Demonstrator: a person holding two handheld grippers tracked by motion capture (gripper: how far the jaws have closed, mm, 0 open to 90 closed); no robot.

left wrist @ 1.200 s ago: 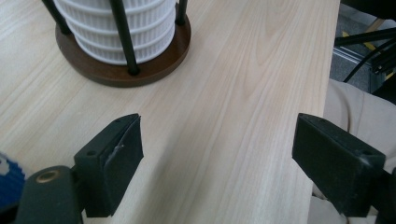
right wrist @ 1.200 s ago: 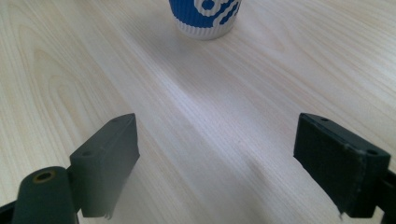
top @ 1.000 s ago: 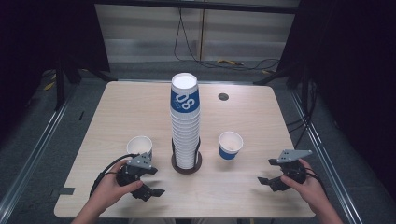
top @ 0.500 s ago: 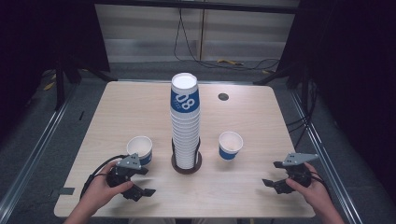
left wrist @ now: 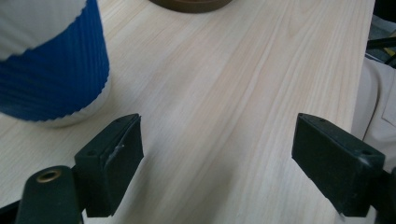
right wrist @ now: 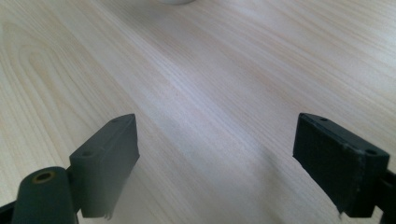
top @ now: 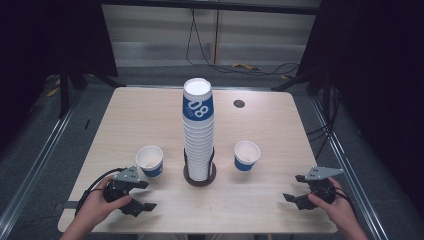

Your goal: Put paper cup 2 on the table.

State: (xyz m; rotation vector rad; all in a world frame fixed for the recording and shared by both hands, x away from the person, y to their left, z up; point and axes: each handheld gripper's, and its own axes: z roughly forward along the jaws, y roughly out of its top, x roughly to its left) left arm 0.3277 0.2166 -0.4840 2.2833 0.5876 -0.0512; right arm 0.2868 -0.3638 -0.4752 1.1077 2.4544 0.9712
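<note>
Now that the left gripper (top: pixel 134 196) has slid back from the blue-and-white ribbed paper cup (top: pixel 150 161), jaws wide and empty, looks like that cup's placed; right gripper (top: pixel 299 190) idles open too

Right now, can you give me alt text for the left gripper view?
The left gripper hangs open over the pale wooden table, nothing between its black jaws. A blue ribbed paper cup stands just beyond the left-hand jaw, and the dark round base of the cup stack peeks in at the top edge.
</note>
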